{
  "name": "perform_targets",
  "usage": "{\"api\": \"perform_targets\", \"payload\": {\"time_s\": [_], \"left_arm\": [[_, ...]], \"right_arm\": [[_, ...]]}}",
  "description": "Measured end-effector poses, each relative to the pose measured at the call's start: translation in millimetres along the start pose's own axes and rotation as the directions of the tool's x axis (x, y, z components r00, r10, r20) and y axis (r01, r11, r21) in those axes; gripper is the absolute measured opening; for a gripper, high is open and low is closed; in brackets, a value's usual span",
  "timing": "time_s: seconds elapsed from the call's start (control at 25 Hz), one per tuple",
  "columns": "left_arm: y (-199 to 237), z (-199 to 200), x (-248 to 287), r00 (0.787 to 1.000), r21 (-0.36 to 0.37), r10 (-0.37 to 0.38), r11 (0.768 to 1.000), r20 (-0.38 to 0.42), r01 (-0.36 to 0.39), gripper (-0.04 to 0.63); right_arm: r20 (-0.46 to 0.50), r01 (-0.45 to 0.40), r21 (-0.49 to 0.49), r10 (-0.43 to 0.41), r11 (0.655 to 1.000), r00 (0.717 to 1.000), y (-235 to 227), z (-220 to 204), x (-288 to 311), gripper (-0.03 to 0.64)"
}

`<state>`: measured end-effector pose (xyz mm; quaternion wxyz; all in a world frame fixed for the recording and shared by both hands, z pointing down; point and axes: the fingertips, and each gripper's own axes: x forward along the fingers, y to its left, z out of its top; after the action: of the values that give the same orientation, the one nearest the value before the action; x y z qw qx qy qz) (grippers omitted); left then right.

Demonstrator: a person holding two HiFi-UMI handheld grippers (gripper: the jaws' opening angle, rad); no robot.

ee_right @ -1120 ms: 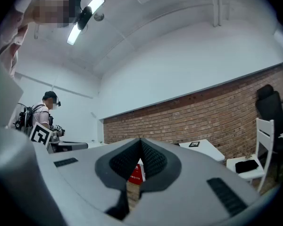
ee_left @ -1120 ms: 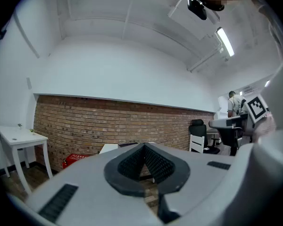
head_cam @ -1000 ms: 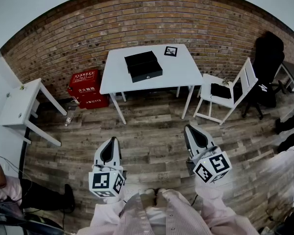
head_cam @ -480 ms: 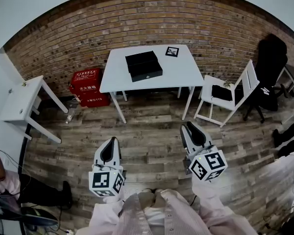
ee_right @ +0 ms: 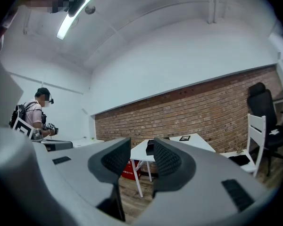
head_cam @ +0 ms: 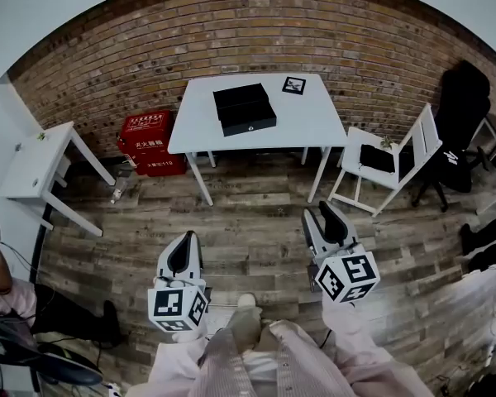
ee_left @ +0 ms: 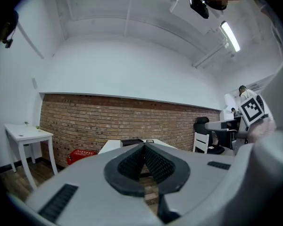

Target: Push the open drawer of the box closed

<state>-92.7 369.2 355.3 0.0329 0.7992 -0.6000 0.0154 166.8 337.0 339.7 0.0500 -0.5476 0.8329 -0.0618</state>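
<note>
I am not yet starting the push. The box (head_cam: 245,109) is sitting on the bench (head_cam: 314,126) at twelve o'clock, well apart from me, and its drawer (head_cam: 250,126) seems to be standing open toward me, so the whole task is left. I am holding both grippers low over the floor (head_cam: 256,213), pointing to twelve. The left gripper (head_cam: 185,240), at seven o'clock, is keeping its fingers (ee_left: 132,161) together on nothing. The right gripper (head_cam: 322,218), at five o'clock, is opening its fingers (ee_right: 117,160) wide, nothing between them.
</note>
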Motion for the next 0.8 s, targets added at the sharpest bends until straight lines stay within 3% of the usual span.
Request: {"api": "perform_targets", "payload": {"time_s": [0.36,0.8], "left_arm": [[18.2,-13.9,33.2,0.999,-0.025,0.012,1.000,-0.031,-0.013,-0.005],[60.0,-18.7,123.8,0.998,-0.059,0.009,0.998,-0.058,-0.013,-0.005]], "right_arm": [[-0.039,0.017,0.009,-0.017,1.000,0.999,-17.8,-16.3,37.4,0.133],[-0.065,0.021,0.051,-0.017,0.998,0.998,-43.0,-31.8,131.6,0.133]]}}
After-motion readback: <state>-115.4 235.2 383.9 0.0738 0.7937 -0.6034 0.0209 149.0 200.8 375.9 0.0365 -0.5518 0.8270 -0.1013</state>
